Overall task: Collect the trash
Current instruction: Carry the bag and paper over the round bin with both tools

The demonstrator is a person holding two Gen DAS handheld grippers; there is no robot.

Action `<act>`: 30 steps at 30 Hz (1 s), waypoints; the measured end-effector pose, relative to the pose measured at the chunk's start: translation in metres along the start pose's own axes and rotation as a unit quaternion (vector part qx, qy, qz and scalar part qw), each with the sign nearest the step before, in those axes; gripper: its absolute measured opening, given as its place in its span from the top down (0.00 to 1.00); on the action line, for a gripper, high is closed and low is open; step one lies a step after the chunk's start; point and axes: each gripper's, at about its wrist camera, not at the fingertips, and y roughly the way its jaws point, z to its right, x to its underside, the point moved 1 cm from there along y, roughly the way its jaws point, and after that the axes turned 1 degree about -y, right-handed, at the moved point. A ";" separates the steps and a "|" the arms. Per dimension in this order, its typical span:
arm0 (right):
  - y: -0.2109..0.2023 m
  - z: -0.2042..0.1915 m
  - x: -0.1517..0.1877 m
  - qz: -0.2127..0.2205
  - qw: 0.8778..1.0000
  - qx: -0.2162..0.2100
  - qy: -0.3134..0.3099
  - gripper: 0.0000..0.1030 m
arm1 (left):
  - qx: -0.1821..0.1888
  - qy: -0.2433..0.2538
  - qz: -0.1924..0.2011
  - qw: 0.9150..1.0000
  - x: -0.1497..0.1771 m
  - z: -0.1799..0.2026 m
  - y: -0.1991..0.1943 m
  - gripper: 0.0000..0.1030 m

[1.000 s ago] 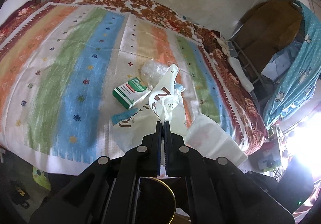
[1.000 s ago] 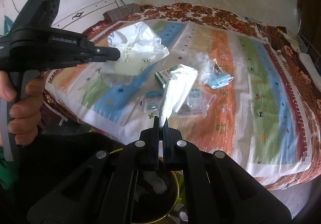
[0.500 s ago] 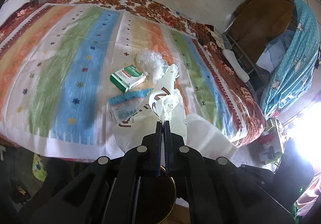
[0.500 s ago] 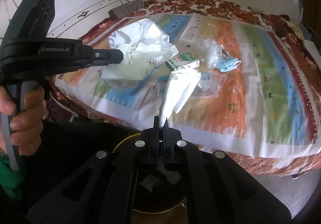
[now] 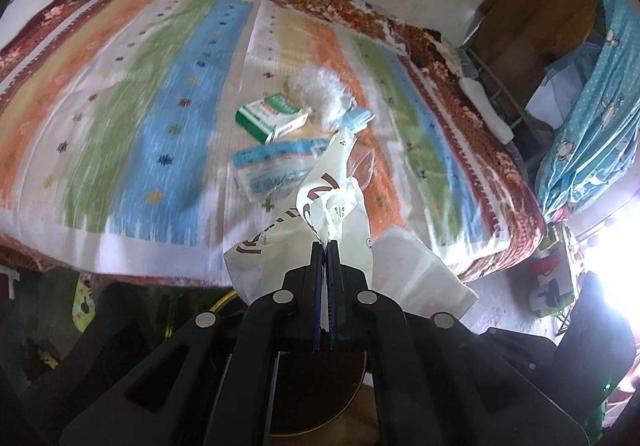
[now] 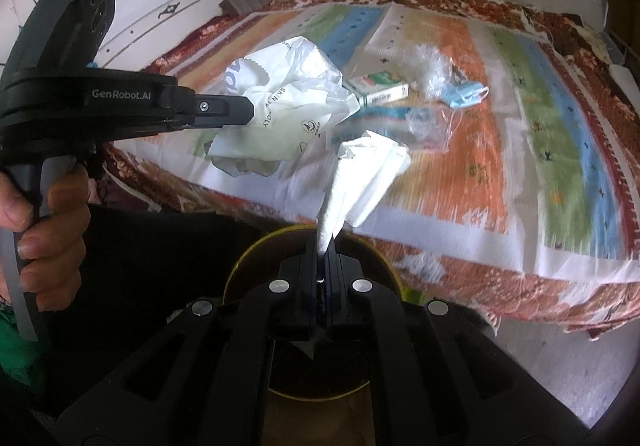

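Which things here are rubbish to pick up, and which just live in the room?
Rubbish job:
plastic bag
folded tissue
green box
face mask
clear wrappers
bin

Just lying about:
striped bedsheet
blue curtain

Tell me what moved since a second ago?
Both tongs pulled back off the bed toward the round bin below. The left tongs still pinch the printed plastic bag, and the right tongs still pinch the white tissue. The green box, face mask and wrappers stayed on the bed.
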 end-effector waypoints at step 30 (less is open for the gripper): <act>0.078 0.008 0.071 -0.170 0.979 -0.014 0.112 0.98 | -0.079 -0.095 -0.134 0.983 0.074 -0.033 0.075 0.98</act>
